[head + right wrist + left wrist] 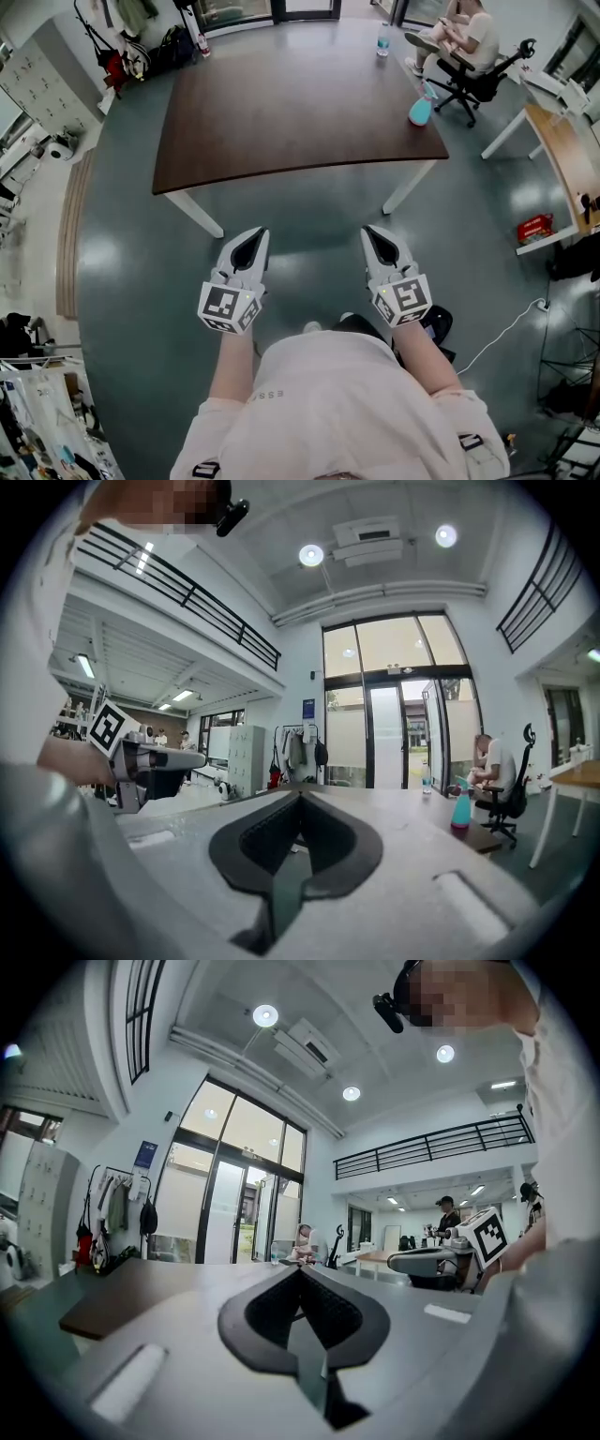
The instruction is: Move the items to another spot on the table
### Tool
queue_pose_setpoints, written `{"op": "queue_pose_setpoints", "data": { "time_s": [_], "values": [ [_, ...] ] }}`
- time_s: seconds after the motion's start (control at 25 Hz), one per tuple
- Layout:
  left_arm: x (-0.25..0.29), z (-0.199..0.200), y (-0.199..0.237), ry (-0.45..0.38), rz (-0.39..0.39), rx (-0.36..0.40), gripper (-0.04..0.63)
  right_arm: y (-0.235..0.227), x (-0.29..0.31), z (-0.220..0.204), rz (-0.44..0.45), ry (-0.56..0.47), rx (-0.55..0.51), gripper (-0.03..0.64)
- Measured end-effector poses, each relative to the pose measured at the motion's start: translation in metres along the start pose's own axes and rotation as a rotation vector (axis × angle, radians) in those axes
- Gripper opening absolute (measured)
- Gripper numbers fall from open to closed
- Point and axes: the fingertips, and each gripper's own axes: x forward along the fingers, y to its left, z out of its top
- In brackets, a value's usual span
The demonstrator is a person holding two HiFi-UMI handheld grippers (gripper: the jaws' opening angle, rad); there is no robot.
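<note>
A dark brown table [291, 103] stands ahead of me on white legs. A teal spray bottle [421, 108] stands near its right edge, and a clear water bottle [382, 39] stands at the far edge. My left gripper [251, 234] and right gripper [375, 232] are held level side by side above the floor, short of the table's near edge. Both are shut with nothing between the jaws. In the right gripper view the jaws meet at the tip of the right gripper [300, 794], and the spray bottle [460, 810] shows to the right. The left gripper [300, 1271] looks over the table [131, 1293].
A person sits in an office chair [464, 56] beyond the table's far right corner. A white desk [562, 141] and a red box [535, 228] are at the right. Grey lockers [42, 80] and a coat rack [122, 47] stand at the left.
</note>
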Motion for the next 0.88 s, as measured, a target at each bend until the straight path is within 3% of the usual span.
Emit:
{"op": "queue_pose_setpoints", "data": {
  "time_s": [0.88],
  "values": [
    [0.008, -0.013, -0.002, 0.029, -0.002, -0.038, 0.011, -0.026, -0.002, -0.017, -0.027, 0.04, 0.081, -0.011]
  ]
}}
